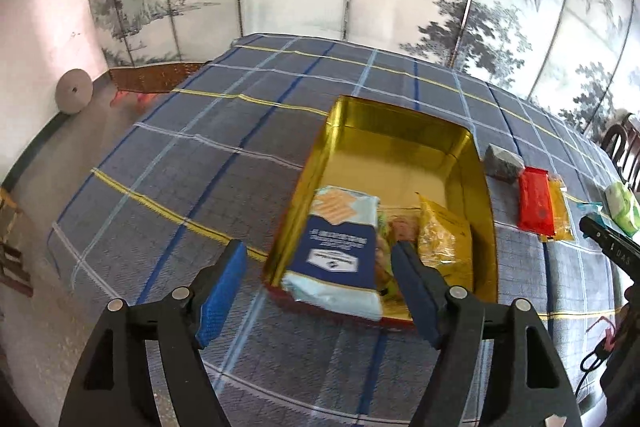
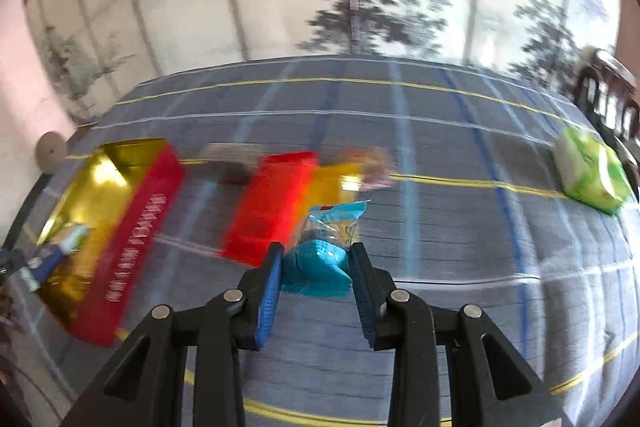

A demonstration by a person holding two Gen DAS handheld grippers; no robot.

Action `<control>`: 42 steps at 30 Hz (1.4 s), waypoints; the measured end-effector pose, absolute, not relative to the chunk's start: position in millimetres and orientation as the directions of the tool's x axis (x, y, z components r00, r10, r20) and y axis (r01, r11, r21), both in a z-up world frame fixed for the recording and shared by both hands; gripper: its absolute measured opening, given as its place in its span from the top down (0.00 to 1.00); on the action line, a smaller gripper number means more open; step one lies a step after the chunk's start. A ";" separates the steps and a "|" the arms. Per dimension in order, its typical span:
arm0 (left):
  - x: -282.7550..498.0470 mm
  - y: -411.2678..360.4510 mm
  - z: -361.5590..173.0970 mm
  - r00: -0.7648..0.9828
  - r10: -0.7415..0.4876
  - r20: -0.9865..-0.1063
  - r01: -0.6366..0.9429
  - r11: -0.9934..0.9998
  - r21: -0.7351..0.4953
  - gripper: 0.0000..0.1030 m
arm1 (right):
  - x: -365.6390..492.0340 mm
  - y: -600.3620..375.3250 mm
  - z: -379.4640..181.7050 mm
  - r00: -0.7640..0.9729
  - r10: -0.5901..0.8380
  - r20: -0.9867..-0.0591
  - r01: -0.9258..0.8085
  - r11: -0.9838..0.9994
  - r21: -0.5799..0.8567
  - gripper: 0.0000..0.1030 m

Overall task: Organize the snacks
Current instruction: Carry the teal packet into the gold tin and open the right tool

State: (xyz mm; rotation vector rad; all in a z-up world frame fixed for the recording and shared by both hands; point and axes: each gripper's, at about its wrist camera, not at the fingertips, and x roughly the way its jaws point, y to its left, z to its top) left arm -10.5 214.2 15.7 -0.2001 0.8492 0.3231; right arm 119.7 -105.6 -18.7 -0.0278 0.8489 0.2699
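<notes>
In the left wrist view our left gripper fills the bottom of the frame, its blue ridged pads spread wide with nothing between them. Past it, at centre, sits a rectangular tin with shiny gold walls, on a blue plaid tablecloth. Inside lie a glossy blue-and-white packet and a crinkly yellow packet; something between them is too blurred to name. Right of the tin lie a grey lump and a flat red packet. In the right wrist view, lower centre, our right gripper pinches a teal plastic packet. A green packet lies at the right edge, smeared by motion.
</notes>
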 end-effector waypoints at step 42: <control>-56.7 286.9 11.9 0.537 0.297 -0.790 -0.505 0.863 -0.018 0.28 | 59.6 97.2 -32.6 0.434 0.435 -0.789 -0.647 0.760 0.063 0.67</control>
